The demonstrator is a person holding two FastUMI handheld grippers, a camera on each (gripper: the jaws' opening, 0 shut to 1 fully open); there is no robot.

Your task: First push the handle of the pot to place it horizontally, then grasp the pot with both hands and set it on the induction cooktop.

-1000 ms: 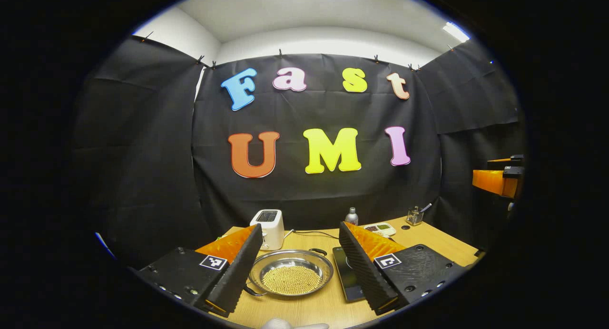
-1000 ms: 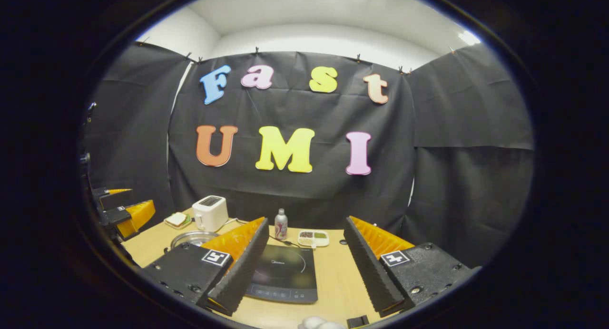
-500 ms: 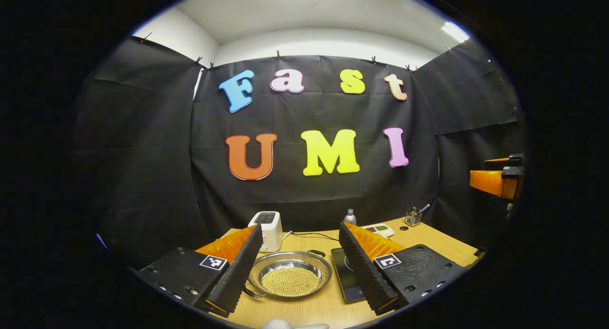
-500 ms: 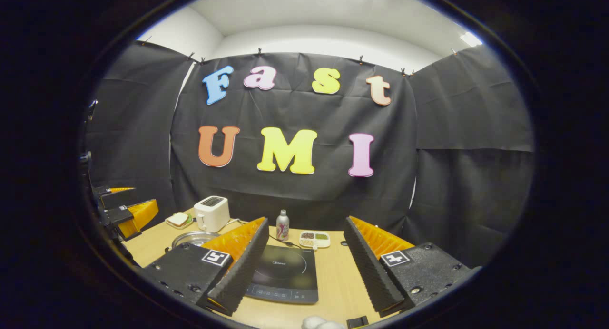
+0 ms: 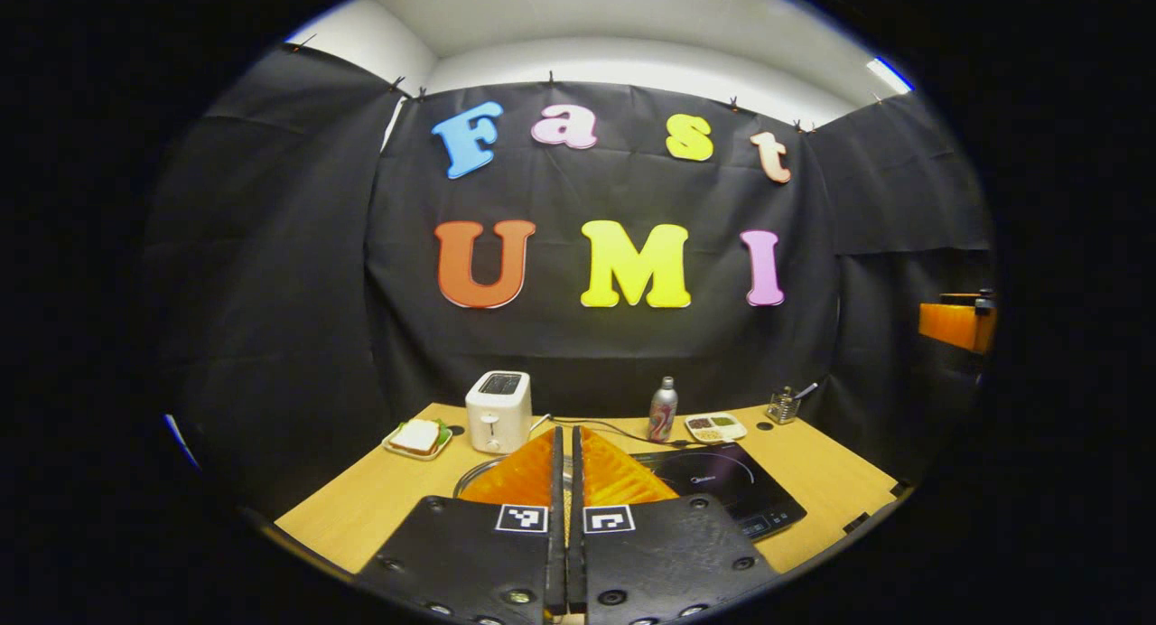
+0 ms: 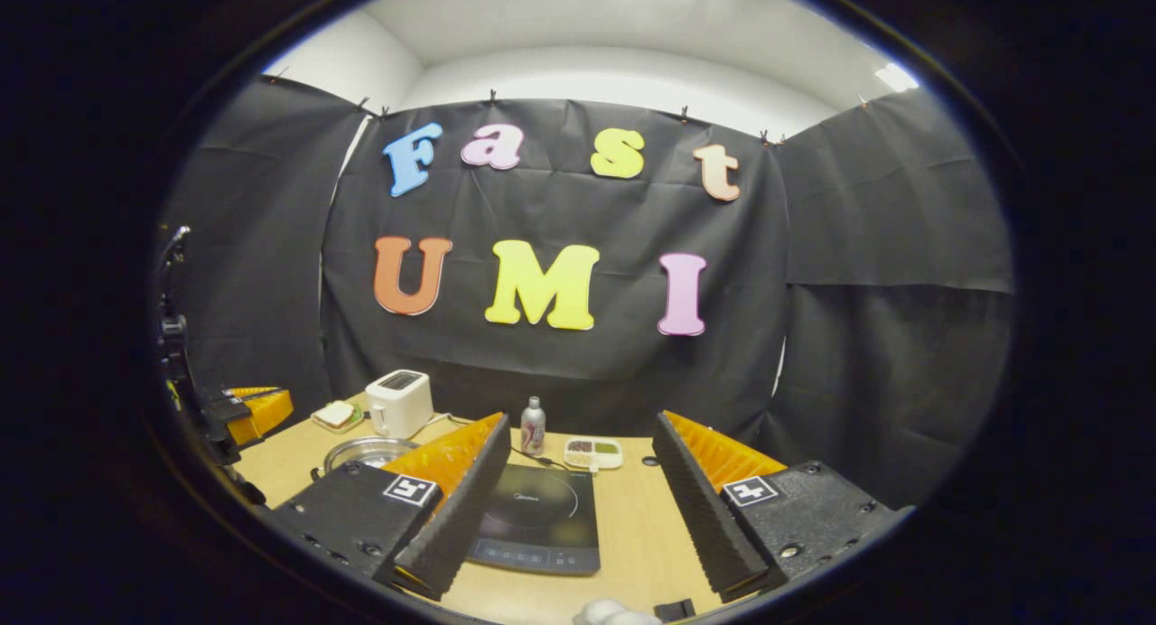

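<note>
Shiny metal pot (image 6: 368, 451) sits at nine o'clock of the induction cooktop (image 6: 539, 519), so the left gripper (image 5: 564, 444) is pressed together to poke its handle while the right gripper (image 6: 580, 467) waits spread wide.

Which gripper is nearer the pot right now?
Left. The left gripper sits just before the pot; the right gripper faces the induction cooktop beside it.

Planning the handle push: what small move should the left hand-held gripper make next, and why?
Probably lower the left hand-held gripper toward the pot to nudge its handle. Its fingers are shut together above the pot, which sits beside the induction cooktop, not on it.
</note>
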